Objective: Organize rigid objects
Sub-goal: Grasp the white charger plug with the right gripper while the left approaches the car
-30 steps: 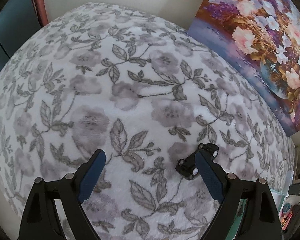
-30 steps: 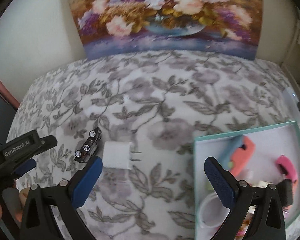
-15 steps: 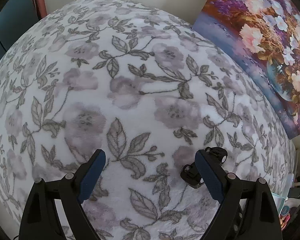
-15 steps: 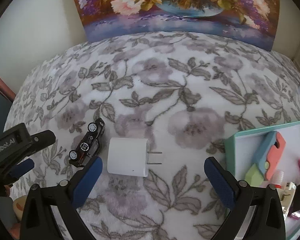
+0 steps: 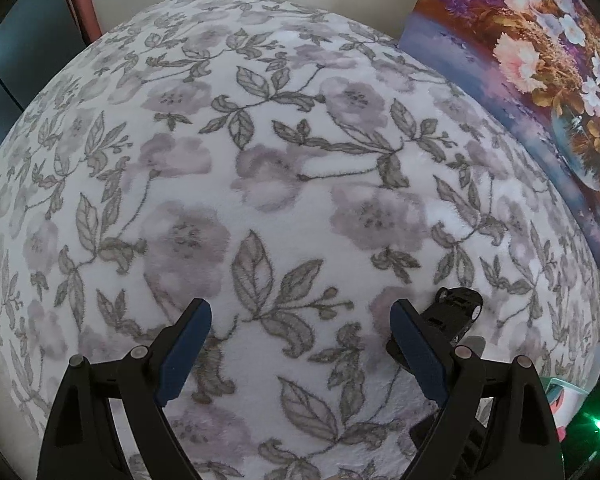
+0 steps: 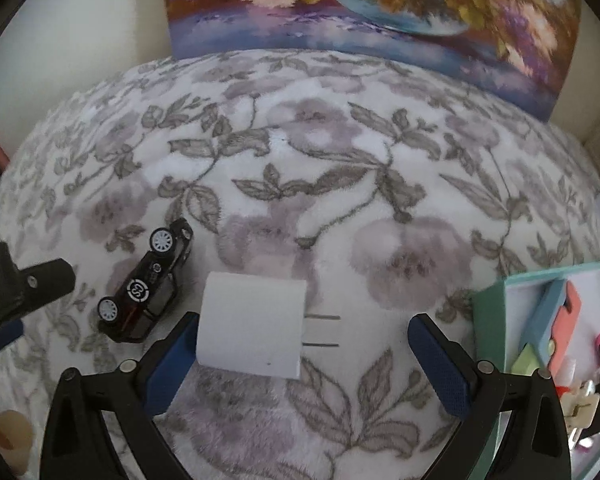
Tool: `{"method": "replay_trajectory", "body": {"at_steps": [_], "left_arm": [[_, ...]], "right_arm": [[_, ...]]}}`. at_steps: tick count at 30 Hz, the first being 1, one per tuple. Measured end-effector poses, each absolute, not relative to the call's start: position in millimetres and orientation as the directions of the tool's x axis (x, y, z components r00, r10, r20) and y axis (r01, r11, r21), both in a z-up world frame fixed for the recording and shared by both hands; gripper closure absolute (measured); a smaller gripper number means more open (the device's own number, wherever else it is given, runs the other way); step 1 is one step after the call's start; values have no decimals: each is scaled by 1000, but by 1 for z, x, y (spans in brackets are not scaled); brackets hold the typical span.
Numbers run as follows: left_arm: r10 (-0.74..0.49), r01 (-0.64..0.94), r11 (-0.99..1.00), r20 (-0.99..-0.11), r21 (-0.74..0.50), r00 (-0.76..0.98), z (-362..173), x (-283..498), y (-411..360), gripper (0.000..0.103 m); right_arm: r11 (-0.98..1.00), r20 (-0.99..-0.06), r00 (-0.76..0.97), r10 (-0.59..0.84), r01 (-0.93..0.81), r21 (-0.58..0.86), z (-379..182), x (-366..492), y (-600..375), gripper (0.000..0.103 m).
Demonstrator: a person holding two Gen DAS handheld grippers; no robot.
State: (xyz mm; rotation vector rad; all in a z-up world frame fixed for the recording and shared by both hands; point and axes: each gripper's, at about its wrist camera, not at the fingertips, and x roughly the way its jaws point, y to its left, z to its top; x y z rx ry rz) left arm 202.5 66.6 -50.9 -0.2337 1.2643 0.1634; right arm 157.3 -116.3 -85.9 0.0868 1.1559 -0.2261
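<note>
Now our right gripper (image 6: 304,360), jaws spread, hangs over the charger (image 6: 252,324) on the blanket (image 6: 340,160), w/ car (image 6: 148,284) just left. Center it btwn the pads, prongs clear, then pinch flat sides. Left gripper (image 5: 300,344) is spread too, idle.

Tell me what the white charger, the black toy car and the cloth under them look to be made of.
White charger: likely smooth matte plastic, with two thin metal-looking prongs. Black toy car: glossy hard shell that catches light, plastic or painted metal, I cannot tell which; pale hard-looking wheels. Floral cloth: soft fleece-like fabric, fuzzy nap visible.
</note>
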Motion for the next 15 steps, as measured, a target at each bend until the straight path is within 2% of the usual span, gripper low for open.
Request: {"method": "replay_trajectory", "body": {"at_steps": [4, 15], "left_arm": [[4, -257, 964, -959, -71, 282, -53, 204, 68, 12], [30, -280, 959, -960, -51, 279, -49, 201, 71, 12]], "right_arm": [[977, -905, 401, -142, 205, -62, -86, 157, -112, 4], [980, -910, 399, -108, 199, -29, -80, 158, -115, 25]]}}
